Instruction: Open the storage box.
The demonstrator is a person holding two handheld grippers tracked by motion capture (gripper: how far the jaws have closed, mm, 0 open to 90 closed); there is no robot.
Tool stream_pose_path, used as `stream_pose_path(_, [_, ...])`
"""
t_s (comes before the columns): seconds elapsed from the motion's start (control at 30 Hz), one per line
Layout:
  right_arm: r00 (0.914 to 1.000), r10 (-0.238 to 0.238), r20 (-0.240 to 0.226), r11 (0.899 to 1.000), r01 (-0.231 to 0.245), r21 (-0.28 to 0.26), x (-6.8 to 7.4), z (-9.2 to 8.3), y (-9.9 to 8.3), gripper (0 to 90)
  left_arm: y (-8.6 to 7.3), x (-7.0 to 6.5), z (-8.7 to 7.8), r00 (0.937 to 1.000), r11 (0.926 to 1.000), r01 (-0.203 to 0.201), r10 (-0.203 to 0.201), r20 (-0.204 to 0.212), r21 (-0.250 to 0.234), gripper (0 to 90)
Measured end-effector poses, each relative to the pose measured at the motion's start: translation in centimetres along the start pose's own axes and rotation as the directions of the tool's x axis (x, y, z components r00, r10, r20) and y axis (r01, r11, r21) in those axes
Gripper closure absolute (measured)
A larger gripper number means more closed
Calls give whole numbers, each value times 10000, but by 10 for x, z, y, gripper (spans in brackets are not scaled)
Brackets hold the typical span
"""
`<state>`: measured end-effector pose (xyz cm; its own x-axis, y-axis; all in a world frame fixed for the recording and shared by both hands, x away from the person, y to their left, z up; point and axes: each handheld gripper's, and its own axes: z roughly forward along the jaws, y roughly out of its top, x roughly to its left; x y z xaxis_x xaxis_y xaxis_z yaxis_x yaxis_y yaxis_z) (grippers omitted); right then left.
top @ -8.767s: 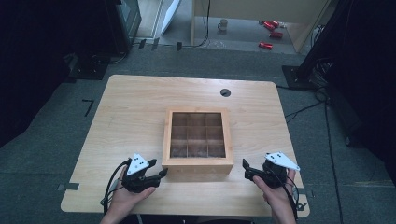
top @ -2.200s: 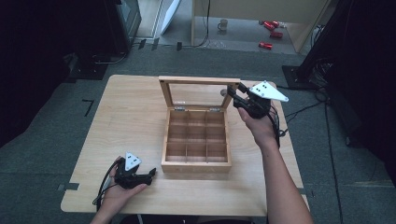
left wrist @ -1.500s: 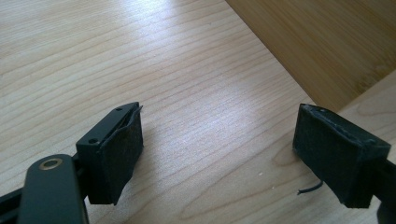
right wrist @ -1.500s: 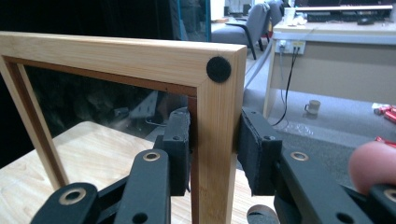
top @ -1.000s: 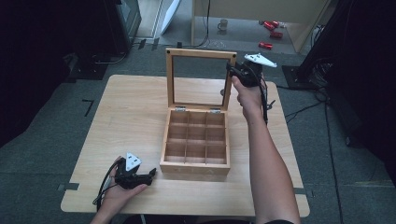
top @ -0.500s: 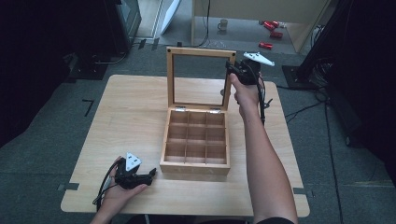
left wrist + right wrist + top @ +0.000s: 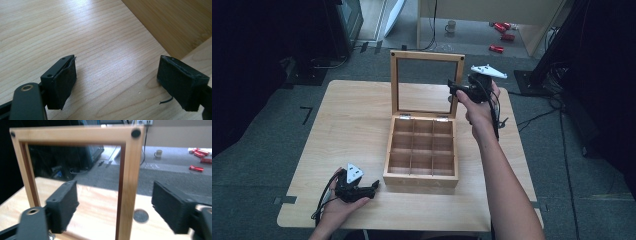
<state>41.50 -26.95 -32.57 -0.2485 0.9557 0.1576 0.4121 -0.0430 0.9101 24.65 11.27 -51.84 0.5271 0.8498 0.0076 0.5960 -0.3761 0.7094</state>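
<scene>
A wooden box (image 7: 421,180) with several open compartments sits mid-table, its glass-paned lid (image 7: 427,56) standing upright at the back. My right gripper (image 7: 453,89) is level with the lid's right edge. In the right gripper view its jaws have just been opening: the right gripper (image 7: 115,202) straddles the lid's right rail (image 7: 126,182), and the pads (image 7: 66,205) stand off the wood. My left gripper (image 7: 373,186) rests open on the table (image 7: 352,115) by the box's front left corner. Nothing lies between the left gripper (image 7: 116,75) jaws, and the box wall (image 7: 175,22) shows beyond.
A round cable hole (image 7: 140,215) sits in the table behind the lid. On the floor beyond are a mug (image 7: 451,25) and red cans (image 7: 502,37). Dark equipment and cables ring the table on the left and right.
The lid went from closed to upright, carried by the right gripper. That gripper's jaws have now parted off the lid's rail and drawn slightly away. The left gripper stayed put.
</scene>
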Motion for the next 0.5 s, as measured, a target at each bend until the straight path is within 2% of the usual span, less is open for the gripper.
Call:
stream_pose_path(0.1, [9999, -23, 169, 9998, 19, 208, -1, -11, -10, 142, 0, 0, 0, 10000, 10000, -7, 7, 10, 8, 163])
stream_pose_path(0.23, [9990, -67, 440, 9986, 44, 527, -5, -24, -23, 128, 0, 0, 0, 10000, 10000, -10, 10, 8, 6, 163])
stream_pose_path(0.4, [9985, -221, 507, 9970, 183, 752, -9, -37, -37, 101, 0, 0, 0, 10000, 10000, -23, 23, -4, -2, 163])
stream_pose_path(0.5, [9984, -249, 514, 9959, 203, 882, -15, -49, -52, 85, 0, 0, 0, 10000, 10000, -13, 13, 7, -1, 163])
